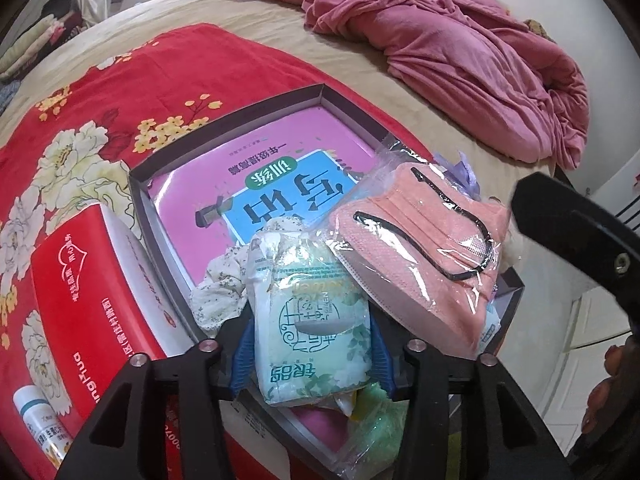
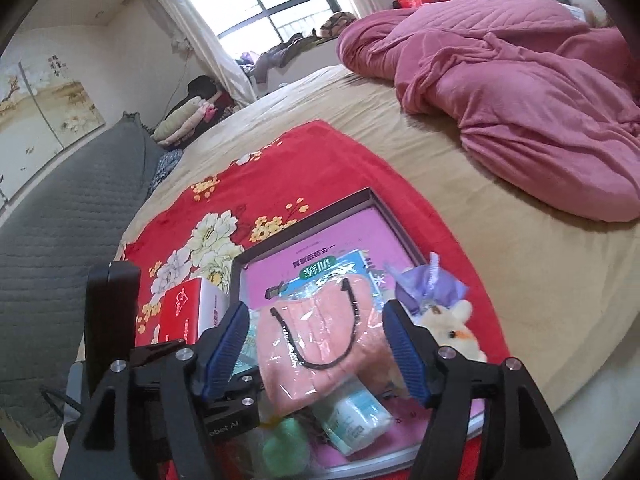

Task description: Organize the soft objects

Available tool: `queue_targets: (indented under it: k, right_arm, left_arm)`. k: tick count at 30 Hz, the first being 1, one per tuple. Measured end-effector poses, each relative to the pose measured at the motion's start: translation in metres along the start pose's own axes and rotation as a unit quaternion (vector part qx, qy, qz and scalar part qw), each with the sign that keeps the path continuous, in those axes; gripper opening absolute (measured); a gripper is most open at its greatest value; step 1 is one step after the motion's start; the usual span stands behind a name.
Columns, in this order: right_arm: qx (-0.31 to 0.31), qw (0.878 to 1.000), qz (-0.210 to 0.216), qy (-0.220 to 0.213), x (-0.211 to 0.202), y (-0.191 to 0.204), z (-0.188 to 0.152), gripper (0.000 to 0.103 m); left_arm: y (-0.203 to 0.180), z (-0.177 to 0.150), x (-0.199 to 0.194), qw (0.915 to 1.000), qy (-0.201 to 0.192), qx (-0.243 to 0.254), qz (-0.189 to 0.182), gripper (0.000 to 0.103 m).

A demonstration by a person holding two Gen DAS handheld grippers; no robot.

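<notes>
A shallow grey box point(image 1: 224, 116) with a pink booklet point(image 1: 280, 148) inside lies on a red floral blanket point(image 1: 120, 92). My left gripper point(image 1: 312, 356) is shut on a pale green tissue pack point(image 1: 312, 320) over the box's near side. A pink face mask in clear wrap point(image 1: 432, 248) leans on the pack. In the right wrist view my right gripper point(image 2: 316, 348) is open with its blue pads either side of the mask point(image 2: 320, 340), above the box point(image 2: 304, 228). The tissue pack point(image 2: 352, 420) lies under the mask.
A red tissue box point(image 1: 88, 288) and a small white bottle point(image 1: 40, 424) lie left of the grey box. A floral cloth point(image 1: 224, 280), a purple bag point(image 2: 428, 284), a white plush toy point(image 2: 460, 328) and a green fluffy item point(image 2: 288, 440) sit in the box. A crumpled pink duvet point(image 2: 520, 92) covers the far bed.
</notes>
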State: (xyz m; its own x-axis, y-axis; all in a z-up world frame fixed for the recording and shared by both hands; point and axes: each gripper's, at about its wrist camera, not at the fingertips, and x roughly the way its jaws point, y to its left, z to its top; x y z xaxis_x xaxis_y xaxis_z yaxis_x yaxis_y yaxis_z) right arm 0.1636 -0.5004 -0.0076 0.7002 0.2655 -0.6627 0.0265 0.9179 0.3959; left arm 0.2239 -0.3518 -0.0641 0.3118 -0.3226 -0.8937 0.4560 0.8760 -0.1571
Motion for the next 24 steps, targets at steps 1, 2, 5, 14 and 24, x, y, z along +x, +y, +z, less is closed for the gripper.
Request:
queue_targets:
  k: [1, 2, 5, 14, 24]
  right_arm:
    - [0.002, 1.0, -0.002, -0.003, -0.003, -0.001, 0.0, 0.073]
    - [0.003, 1.0, -0.003, -0.005, -0.004, -0.002, 0.0, 0.073]
    - [0.006, 1.0, -0.006, -0.01, -0.01, -0.003, 0.001, 0.073]
    - [0.004, 1.0, -0.01, -0.021, -0.02, 0.001, 0.004, 0.073]
    - [-0.01, 0.998, -0.05, -0.031, -0.037, 0.011, -0.001, 0.077]
  left_arm:
    - [0.0, 0.0, -0.001, 1.0, -0.001, 0.001, -0.001, 0.056]
    - [0.0, -0.001, -0.002, 1.0, -0.001, 0.003, -0.002, 0.061]
    - [-0.001, -0.002, -0.007, 0.9999, -0.002, 0.01, -0.002, 0.067]
    - [-0.002, -0.01, -0.019, 0.9998, -0.003, 0.02, -0.004, 0.071]
    - [0.002, -0.019, -0.044, 0.9996, -0.026, 0.014, 0.0, 0.077]
